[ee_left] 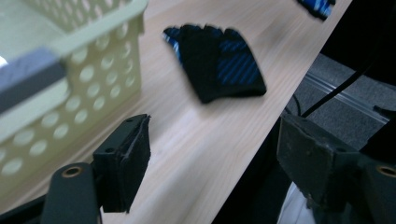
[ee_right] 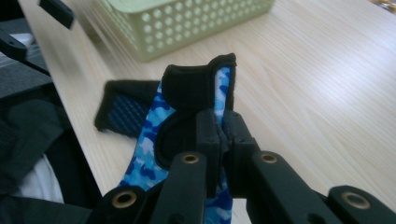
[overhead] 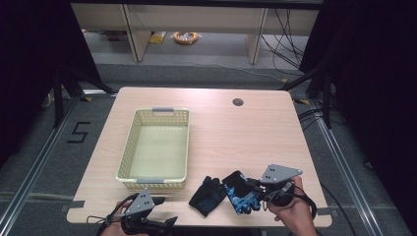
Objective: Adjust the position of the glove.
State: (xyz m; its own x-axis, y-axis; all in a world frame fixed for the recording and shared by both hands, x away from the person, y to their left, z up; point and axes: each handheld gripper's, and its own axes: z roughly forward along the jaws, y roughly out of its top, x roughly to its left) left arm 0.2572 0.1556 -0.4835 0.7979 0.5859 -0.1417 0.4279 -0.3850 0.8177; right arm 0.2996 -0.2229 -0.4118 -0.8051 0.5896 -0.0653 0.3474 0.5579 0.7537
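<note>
A blue camouflage glove [overhead: 241,192] hangs from my right gripper [overhead: 255,186], whose jaws are shut on its black-trimmed edge near the table's front right. In the right gripper view the pads [ee_right: 209,133] pinch the glove [ee_right: 196,93], which is lifted off the wood. A black glove with blue stripes [overhead: 207,195] lies flat just left of it, and also shows in the left gripper view [ee_left: 219,60]. My left gripper [overhead: 167,210] is open at the front left edge, with nothing between its jaws [ee_left: 212,158].
A pale yellow perforated basket [overhead: 127,147] with grey handles stands empty on the left half of the wooden table [overhead: 236,132]. A cable hole [overhead: 238,102] sits at the back. The left gripper hovers over the table's front edge, close to the basket [ee_left: 93,70].
</note>
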